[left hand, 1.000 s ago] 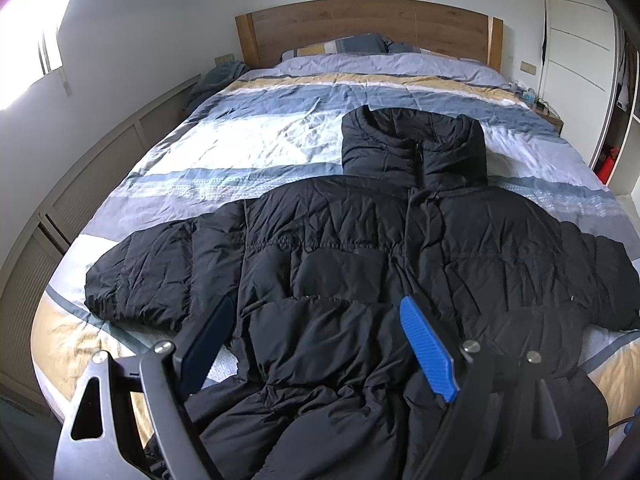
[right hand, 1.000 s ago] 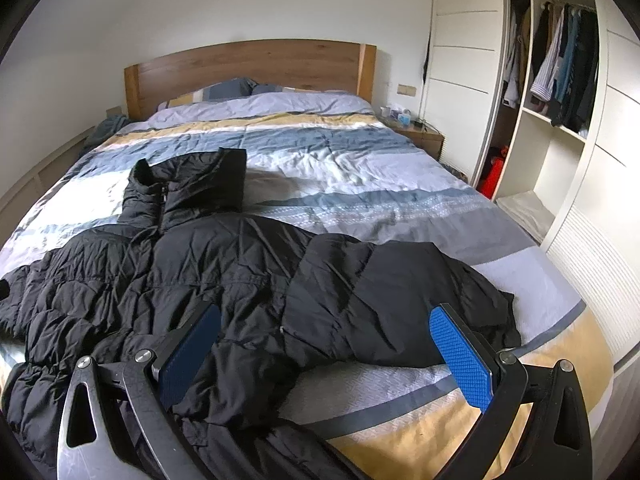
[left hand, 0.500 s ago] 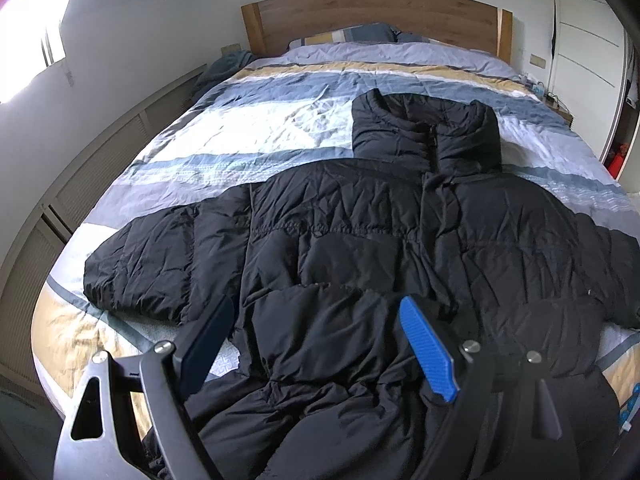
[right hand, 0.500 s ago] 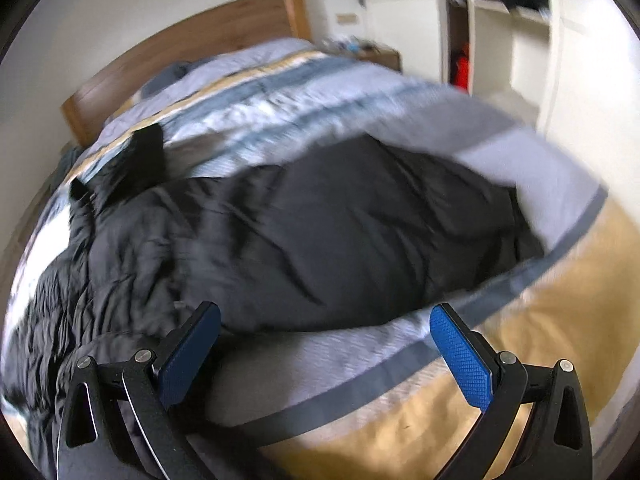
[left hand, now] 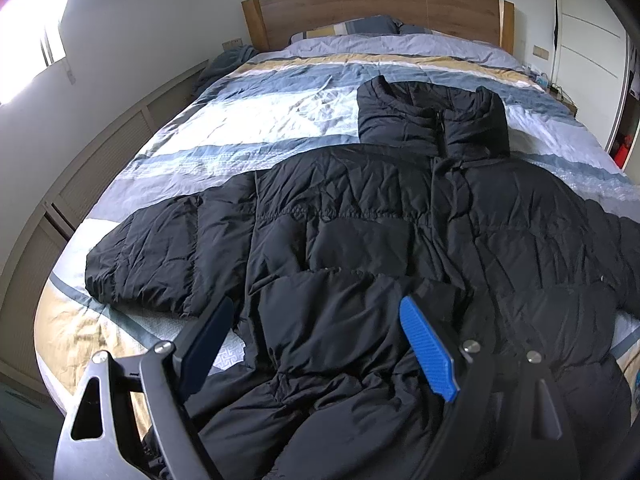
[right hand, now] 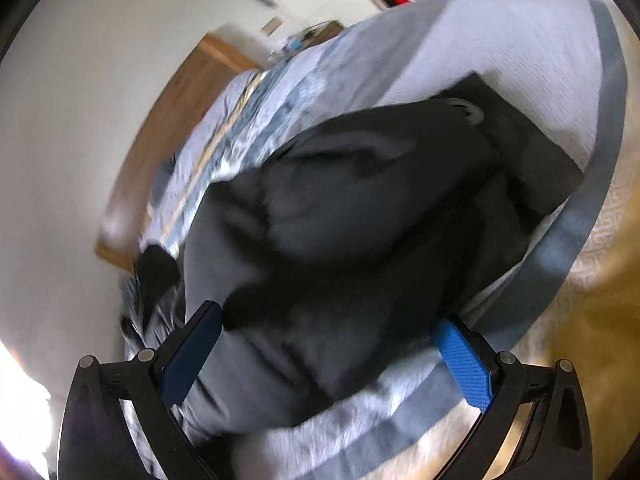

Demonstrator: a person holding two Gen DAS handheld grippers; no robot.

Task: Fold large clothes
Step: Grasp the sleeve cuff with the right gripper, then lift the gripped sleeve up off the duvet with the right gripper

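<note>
The left wrist view shows the whole black puffer jacket [left hand: 360, 248] spread front-up across the striped bed [left hand: 256, 120], collar toward the wooden headboard [left hand: 372, 8], both sleeves out to the sides and its hem bunched under the left gripper [left hand: 316, 344], whose fingers stand wide apart over the lower front and hold nothing. The right wrist view, tilted and blurred, shows only what the left misses: the far end of one sleeve [right hand: 400, 200] near the bed's edge. The right gripper [right hand: 328, 352] is spread wide there, its fingers either side of the sleeve without clamping it.
</note>
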